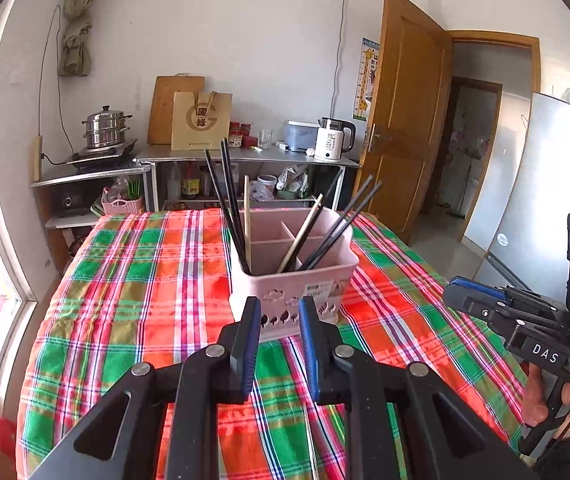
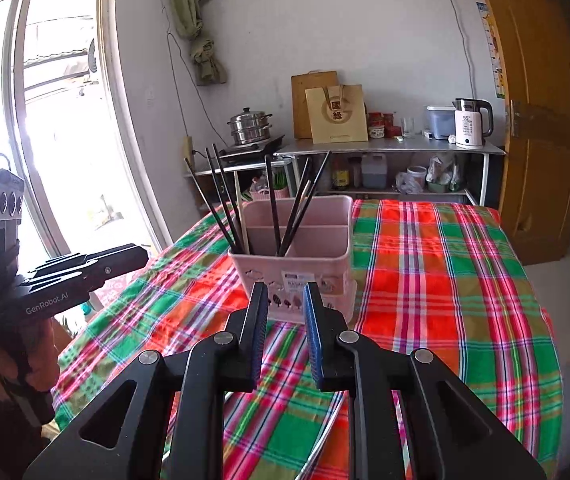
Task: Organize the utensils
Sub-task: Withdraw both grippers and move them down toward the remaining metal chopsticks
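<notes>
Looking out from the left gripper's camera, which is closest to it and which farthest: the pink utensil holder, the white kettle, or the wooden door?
From the left gripper, nearest first:
1. Pink utensil holder, just ahead of the gripper on the plaid tablecloth.
2. White kettle, on the metal counter beyond the table, to the right.
3. Wooden door, standing open at far right; its hinge side lies deeper than the kettle.

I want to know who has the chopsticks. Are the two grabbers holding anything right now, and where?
Nothing is held. The left gripper and right gripper are both open and empty. The chopsticks stand in the pink holder.
</notes>
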Demonstrator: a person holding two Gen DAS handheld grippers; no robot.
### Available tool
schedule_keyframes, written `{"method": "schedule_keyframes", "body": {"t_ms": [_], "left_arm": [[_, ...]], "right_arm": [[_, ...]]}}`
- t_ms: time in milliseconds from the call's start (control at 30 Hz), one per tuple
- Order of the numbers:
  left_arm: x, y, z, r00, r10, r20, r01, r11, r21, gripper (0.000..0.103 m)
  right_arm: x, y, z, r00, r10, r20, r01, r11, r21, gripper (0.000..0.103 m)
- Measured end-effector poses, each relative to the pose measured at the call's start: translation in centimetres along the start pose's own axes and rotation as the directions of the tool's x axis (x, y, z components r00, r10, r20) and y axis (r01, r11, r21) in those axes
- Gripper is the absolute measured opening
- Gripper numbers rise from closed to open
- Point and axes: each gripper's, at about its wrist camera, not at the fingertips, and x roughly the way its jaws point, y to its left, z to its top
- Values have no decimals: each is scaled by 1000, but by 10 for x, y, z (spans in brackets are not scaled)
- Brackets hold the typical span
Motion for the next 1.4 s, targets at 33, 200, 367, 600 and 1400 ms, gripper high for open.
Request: {"method": "schedule_keyframes", "body": {"t_ms": [33, 200, 367, 600, 1400], "left_arm": [[0, -3, -6, 1000, -5, -9, 5, 1000, 2, 19], [5, -11, -39, 998, -19, -59, 20, 1000, 8, 19], [18, -15, -67, 991, -30, -131, 32, 999, 11, 19], [48, -15, -90, 974, -21, -225, 22, 1000, 0, 19], [108, -38, -114, 928, 98, -359, -57, 991, 124, 19]], "right_arm": [[-1, -1, -7, 1000, -7, -12, 7, 1000, 1, 19], [1, -6, -37, 997, -24, -68, 27, 999, 38, 19], [6, -10, -55, 994, -41, -105, 47, 998, 52, 19], [31, -12, -73, 980, -69, -186, 78, 996, 44, 19], [82, -24, -96, 931, -137, -338, 156, 987, 31, 16]]}}
